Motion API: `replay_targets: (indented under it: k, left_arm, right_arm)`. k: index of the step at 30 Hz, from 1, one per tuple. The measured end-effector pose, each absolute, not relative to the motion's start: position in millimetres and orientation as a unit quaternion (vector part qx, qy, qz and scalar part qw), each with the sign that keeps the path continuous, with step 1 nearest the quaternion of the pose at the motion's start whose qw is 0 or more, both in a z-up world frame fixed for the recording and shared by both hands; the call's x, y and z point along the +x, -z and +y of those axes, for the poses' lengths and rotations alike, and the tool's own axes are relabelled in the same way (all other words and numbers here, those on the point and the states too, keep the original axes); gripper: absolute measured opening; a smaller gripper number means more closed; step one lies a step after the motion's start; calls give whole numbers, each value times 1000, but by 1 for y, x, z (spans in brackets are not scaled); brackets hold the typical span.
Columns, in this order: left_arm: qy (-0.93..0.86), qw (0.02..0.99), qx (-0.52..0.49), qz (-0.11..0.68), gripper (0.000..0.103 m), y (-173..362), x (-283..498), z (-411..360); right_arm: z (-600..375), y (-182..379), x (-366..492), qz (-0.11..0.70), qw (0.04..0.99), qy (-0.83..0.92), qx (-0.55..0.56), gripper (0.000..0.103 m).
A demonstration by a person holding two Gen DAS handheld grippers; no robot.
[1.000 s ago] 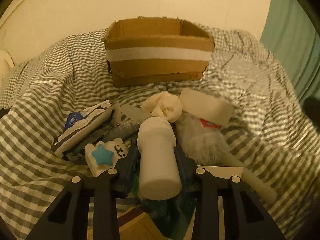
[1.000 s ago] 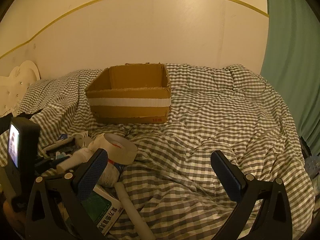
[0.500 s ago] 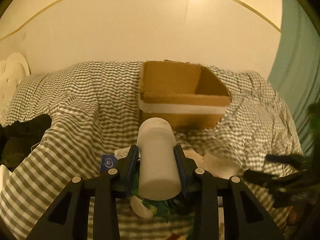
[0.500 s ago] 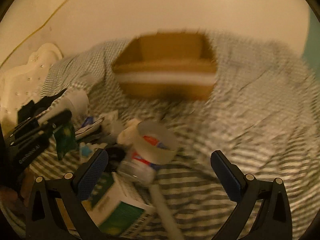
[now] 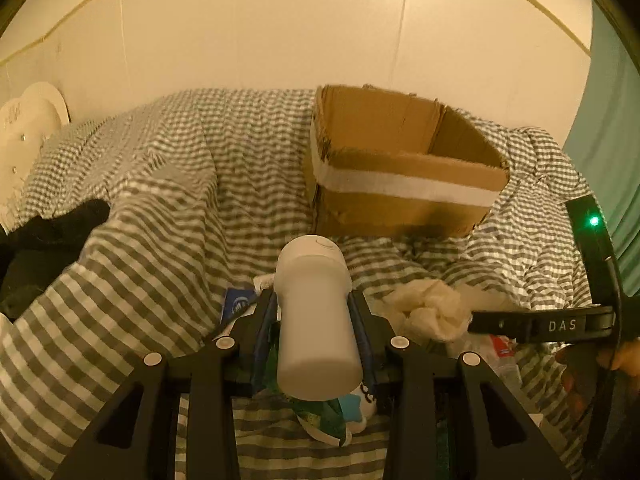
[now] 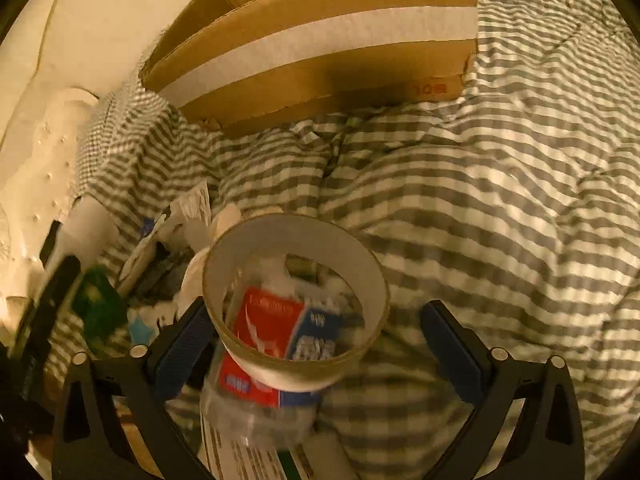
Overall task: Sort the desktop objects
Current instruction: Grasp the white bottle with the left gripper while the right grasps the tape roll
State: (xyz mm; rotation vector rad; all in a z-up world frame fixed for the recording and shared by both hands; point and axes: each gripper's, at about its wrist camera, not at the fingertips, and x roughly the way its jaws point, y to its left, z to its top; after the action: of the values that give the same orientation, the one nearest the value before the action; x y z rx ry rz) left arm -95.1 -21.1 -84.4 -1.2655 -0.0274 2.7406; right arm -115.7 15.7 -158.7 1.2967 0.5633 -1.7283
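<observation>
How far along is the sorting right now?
Early stage. Done: nothing visible; the part of the cardboard box interior that shows holds no items. In hand: the left gripper is shut on the white bottle, lifted and facing the box. Left: the right gripper is open around the tape roll, not gripping it, and the pile, including a crumpled tissue, remains on the checked bedding.

Both views were dim, washed in warm yellow-orange light, brightest on the wall (image 5: pixel 280 40) in the upper part of the left wrist frame. Fisheye curvature bent the edges, with black vignetting in the corners. A dark shadow lay under the cardboard box (image 6: pixel 320 52). The right wrist frame was motion-blurred, worst at its lower left.
</observation>
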Motion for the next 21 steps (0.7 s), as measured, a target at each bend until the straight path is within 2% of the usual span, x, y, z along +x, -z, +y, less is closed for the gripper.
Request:
replay_targets:
  k: [2, 3, 10, 15, 21]
  left_arm:
    - [-905, 56, -422, -16, 37, 86, -94, -25]
    - [-904, 54, -423, -18, 37, 85, -94, -27]
    - [-911, 49, -408, -25, 37, 82, -90, -29]
    - [-919, 39, -392, -27, 37, 75, -82, -34]
    - [-933, 51, -357, -18, 37, 49, -68, -27]
  right_arm:
    - [14, 158, -113, 224, 451, 698, 509, 81]
    - [15, 155, -108, 229, 456, 701, 498, 80]
    - [23, 141, -82, 257, 448, 733, 443, 79]
    - [35, 107, -43, 303, 443, 780, 323, 79]
    - [44, 66, -8, 307, 441, 805, 251, 79]
